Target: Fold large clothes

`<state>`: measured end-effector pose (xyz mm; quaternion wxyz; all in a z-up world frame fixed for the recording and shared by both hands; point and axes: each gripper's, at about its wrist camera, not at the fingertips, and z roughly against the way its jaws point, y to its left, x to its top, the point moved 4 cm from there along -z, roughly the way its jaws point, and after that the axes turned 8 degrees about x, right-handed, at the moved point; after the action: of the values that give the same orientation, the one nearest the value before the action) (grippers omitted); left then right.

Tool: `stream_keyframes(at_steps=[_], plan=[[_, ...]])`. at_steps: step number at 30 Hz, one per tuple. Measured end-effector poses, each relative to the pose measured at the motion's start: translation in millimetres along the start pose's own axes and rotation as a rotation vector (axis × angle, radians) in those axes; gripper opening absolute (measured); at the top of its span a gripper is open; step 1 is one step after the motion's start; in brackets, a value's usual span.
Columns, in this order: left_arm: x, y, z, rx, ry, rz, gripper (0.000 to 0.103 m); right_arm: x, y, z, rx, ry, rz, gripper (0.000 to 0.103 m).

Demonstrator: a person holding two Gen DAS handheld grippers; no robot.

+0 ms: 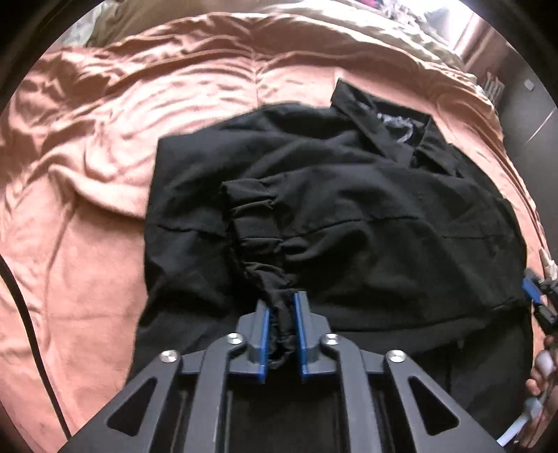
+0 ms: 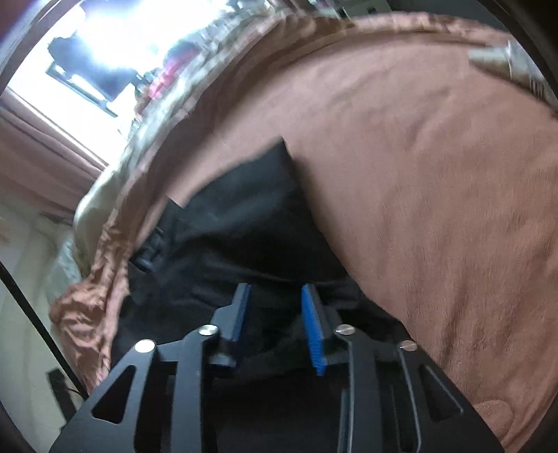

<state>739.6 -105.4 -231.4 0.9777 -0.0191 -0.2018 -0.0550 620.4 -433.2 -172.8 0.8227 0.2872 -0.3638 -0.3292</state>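
A large black jacket (image 1: 348,216) lies spread on a salmon-pink bedspread (image 1: 87,209), collar toward the far right. My left gripper (image 1: 281,303) is shut on the gathered cuff of a black sleeve (image 1: 258,223) that lies folded across the jacket's front. My right gripper shows at the right edge of the left wrist view (image 1: 533,292), at the jacket's right hem. In the right wrist view the right gripper (image 2: 275,296) stands with its blue pads apart over dark jacket fabric (image 2: 244,226) near the bed's edge; the view is blurred.
The bedspread (image 2: 436,174) covers the whole bed, wrinkled on the left. A beige blanket (image 1: 348,31) lies at the far side. A bright window (image 2: 104,41) and curtain are beyond the bed. A black cable (image 1: 28,320) runs at the left.
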Motion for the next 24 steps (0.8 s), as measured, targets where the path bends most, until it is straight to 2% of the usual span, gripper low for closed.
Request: stream_keyframes(at_steps=[4,8,13,17,20,23,24], plan=[[8,10,23,-0.025,-0.049,0.026,0.01,-9,9,-1,-0.051,0.044,0.029,0.021],[7,12,19,-0.003,-0.039,0.01,0.01,-13,17,-4,-0.082,0.057,0.036,0.021],[-3,21,-14,0.005,0.007,0.047,0.01,0,15,-2,-0.004,0.053,-0.04,0.021],[-2,26,-17,-0.01,0.018,0.079,0.012,9,-7,5,0.055,0.022,-0.137,0.018],[-1,27,-13,-0.003,0.021,0.074,0.022,14,-23,22,0.068,-0.033,-0.198,0.018],[-3,37,2,0.024,0.006,0.094,0.035,15,-20,36,0.041,-0.068,-0.175,0.018],[-5,42,9,0.023,-0.004,0.105,0.036,14,-18,40,0.045,-0.073,-0.166,0.018]])
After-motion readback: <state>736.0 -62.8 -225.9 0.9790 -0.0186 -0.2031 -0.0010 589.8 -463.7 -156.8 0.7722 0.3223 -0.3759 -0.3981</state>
